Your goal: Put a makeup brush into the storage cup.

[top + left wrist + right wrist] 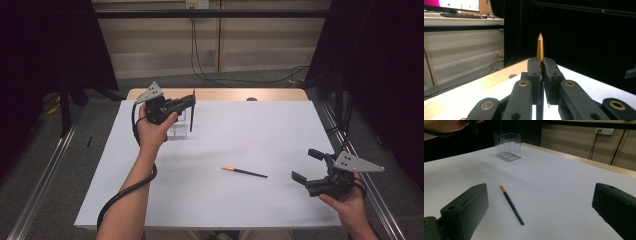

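My left gripper (192,101) is raised at the table's far left and shut on a dark pencil (191,119) that hangs upright, its lower end over a clear plastic holder (179,128). In the left gripper view the jaws (542,63) press together on that pencil, and its golden pointed end (540,47) sticks up above them. A second dark pencil (245,172) with an orange end lies flat near the table's middle. My right gripper (306,165) rests low at the front right, open and with nothing in it, and faces the lying pencil (511,204) and the holder (507,145).
A white sheet (250,130) covers the table, with a wooden strip (220,94) at its far edge. Black curtains stand on both sides. Cables (240,79) trail on the floor beyond. A monitor and keyboard (461,15) sit on a desk in the left gripper view.
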Tool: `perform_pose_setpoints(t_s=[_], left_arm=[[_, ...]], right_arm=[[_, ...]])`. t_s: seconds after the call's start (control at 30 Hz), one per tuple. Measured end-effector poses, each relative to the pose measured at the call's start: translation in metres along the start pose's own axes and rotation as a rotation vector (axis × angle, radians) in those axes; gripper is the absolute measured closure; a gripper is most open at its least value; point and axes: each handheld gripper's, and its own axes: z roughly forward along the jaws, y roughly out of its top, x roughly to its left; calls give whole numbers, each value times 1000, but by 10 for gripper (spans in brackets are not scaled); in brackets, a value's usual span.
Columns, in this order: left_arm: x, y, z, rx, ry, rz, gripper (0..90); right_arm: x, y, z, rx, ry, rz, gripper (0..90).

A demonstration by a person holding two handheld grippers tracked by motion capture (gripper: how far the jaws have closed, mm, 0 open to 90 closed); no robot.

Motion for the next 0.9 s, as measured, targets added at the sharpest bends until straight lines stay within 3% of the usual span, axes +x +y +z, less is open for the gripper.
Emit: perform_pose_setpoints(t_s=[0.27, 0.9], left_arm=[[2, 1, 0, -13, 23, 7, 845], [13, 6, -3, -53, 153, 27, 845]], right_arm=[[0, 0, 0, 3, 0, -5, 0], [1, 0, -1, 0, 0, -6, 0]])
